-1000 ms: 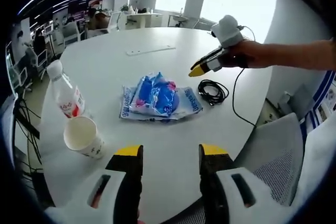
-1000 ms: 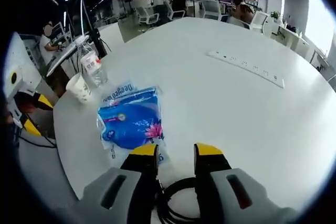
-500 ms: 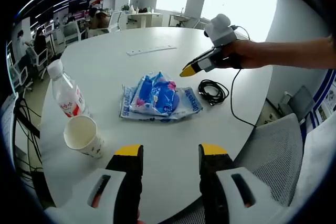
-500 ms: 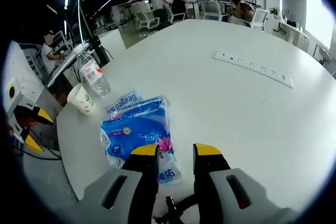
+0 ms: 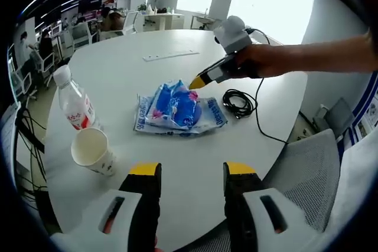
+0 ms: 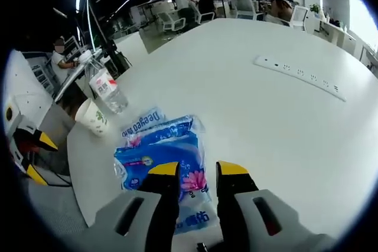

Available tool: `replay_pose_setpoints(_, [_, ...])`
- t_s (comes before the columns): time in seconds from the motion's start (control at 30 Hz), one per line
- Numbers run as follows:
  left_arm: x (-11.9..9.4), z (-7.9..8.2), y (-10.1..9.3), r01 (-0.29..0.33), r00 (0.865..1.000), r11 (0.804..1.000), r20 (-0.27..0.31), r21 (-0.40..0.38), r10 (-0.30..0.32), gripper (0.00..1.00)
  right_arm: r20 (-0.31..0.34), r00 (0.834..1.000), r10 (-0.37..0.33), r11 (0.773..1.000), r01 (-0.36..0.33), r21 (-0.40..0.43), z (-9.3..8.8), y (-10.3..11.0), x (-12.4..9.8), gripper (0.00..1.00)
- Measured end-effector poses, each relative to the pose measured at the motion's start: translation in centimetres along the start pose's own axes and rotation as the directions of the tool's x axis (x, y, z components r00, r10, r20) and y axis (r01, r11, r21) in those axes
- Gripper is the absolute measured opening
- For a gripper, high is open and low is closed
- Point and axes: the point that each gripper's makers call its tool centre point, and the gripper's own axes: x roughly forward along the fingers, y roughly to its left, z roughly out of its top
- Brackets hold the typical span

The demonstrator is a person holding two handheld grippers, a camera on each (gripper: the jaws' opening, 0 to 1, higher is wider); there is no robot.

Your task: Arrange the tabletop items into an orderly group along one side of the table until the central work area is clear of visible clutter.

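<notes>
The right gripper (image 5: 194, 83), jaws parted and empty, has been moving off the cable (image 5: 239, 103) toward the tissue pack (image 5: 177, 109) at twelve o'clock. The left gripper (image 5: 190, 172) is waiting open. Centre remains cluttered; sorting is barely starting.

Left gripper (image 5: 188, 172): bottom centre of the left gripper view, jaws parted, nothing between them. Right gripper (image 6: 196, 170): bottom centre of the right gripper view, jaws apart with a narrow gap, empty. In the left gripper view it enters from the upper right, held in a hand (image 5: 260, 63), bare forearm extending to the right edge, tips pointing lower left.
</notes>
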Motion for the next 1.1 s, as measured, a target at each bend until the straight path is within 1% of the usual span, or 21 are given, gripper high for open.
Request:
replay_pose_setpoints(0.07, [-0.1,0.0,0.2,-0.003,1.0,1.0,0.002,-0.005,0.003,0.41,0.001,1.0,0.017,1.0,-0.017,0.021,0.0,0.0,0.5,0.22])
replay_pose_setpoints(0.13, [-0.4,0.1,0.4,-0.006,1.0,1.0,0.005,-0.011,0.006,0.41,0.0,1.0,0.012,1.0,-0.012,0.026,0.1,-0.2,0.9,0.22])
replay_pose_setpoints(0.27, [-0.5,0.0,0.8,-0.015,1.0,1.0,0.0,-0.012,0.015,0.41,-0.007,1.0,0.023,0.999,-0.023,0.024,0.1,-0.2,1.7,0.19])
replay_pose_setpoints(0.33, [-0.6,-0.1,0.8,-0.017,1.0,1.0,-0.003,-0.014,0.017,0.41,-0.012,0.999,0.033,0.999,-0.033,0.017,0.0,0.0,2.0,0.13])
replay_pose_setpoints(0.37, [-0.6,-0.1,0.8,-0.017,1.0,1.0,-0.004,-0.016,0.017,0.41,-0.011,0.999,0.04,0.999,-0.04,0.02,-0.1,0.1,2.1,0.09])
replay_pose_setpoints(0.47, [-0.7,-0.1,0.7,-0.019,1.0,1.0,-0.007,-0.016,0.019,0.41,0.008,1.0,0.027,0.999,-0.027,0.033,0.0,-0.3,2.1,0.0])
replay_pose_setpoints(0.5, [-0.7,-0.2,0.7,-0.021,1.0,1.0,-0.009,-0.017,0.02,0.41,0.021,0.999,0.033,0.998,-0.034,0.056,0.1,-0.1,2.0,0.0])
replay_pose_setpoints(0.6, [-0.7,-0.3,0.8,-0.023,1.0,0.999,-0.01,-0.028,0.023,0.41,0.03,0.999,0.034,0.998,-0.036,0.055,0.2,-0.1,1.6,0.0])
replay_pose_setpoints(0.7, [-0.5,-0.3,0.7,-0.026,1.0,0.999,-0.012,-0.029,0.025,0.41,0.069,0.997,0.031,0.997,-0.036,0.073,0.4,-0.3,0.9,0.0])
replay_pose_setpoints(0.9, [0.1,-0.3,-0.3,-0.008,1.0,1.0,-0.026,-0.015,0.008,0.42,0.091,0.996,0.021,0.993,-0.032,0.112,-0.1,-1.6,-0.2,0.0])
replay_pose_setpoints(1.0, [0.4,-0.1,-0.9,0.0,1.0,1.0,-0.029,-0.006,0.0,0.42,0.115,0.993,0.001,0.99,-0.017,0.137,0.0,-2.7,-1.0,0.0])
replay_pose_setpoints(1.1, [0.7,0.2,-1.2,0.006,0.999,1.0,-0.031,0.004,-0.006,0.42,0.127,0.992,-0.009,0.99,-0.01,0.143,0.2,-3.5,-1.7,0.0])
